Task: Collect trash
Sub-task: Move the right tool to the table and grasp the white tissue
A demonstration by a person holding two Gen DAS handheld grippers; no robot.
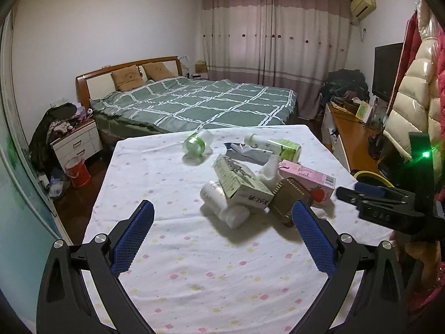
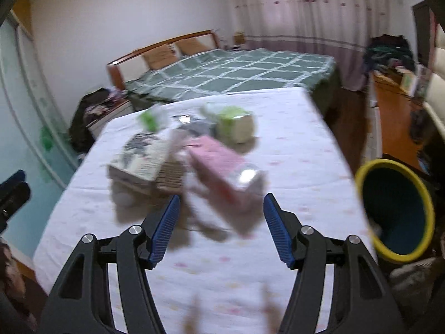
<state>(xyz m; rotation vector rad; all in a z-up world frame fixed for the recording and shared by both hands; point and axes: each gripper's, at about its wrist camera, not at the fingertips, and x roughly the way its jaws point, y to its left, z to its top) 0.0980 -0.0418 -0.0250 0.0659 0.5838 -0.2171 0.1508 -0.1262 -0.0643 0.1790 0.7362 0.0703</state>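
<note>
I hold my left gripper (image 1: 222, 217) above the near part of the table (image 1: 194, 278), which wears a white cloth dotted with small pink and yellow flowers, and its blue-padded jaws stand wide apart with nothing between them. Past its tips lies the heap of trash: a white bottle (image 1: 222, 203) on its side, a pale green carton (image 1: 240, 183) leaning across it, a brown ridged wrapper (image 1: 289, 197) touching the carton's near right corner, and a pink strawberry carton (image 1: 308, 179) just beyond that. Farther back sit a crumpled white tissue (image 1: 271, 168), a silver-grey pouch (image 1: 244, 151), a light green package (image 1: 287, 147) with a white bottle end beside it, and a clear cup with a green band (image 1: 197, 142) lying alone to the left. My right gripper (image 2: 219, 213) hovers over the same table, jaws also spread and holding nothing; its view is blurred, but the pink carton lies just ahead between the line of its fingers. To the right of the table edge stands the yellow-rimmed bin (image 2: 361, 183), dark blue inside, tilted toward me in the right wrist view. A bed with a green checked cover (image 1: 200, 103) fills the room behind.
</note>
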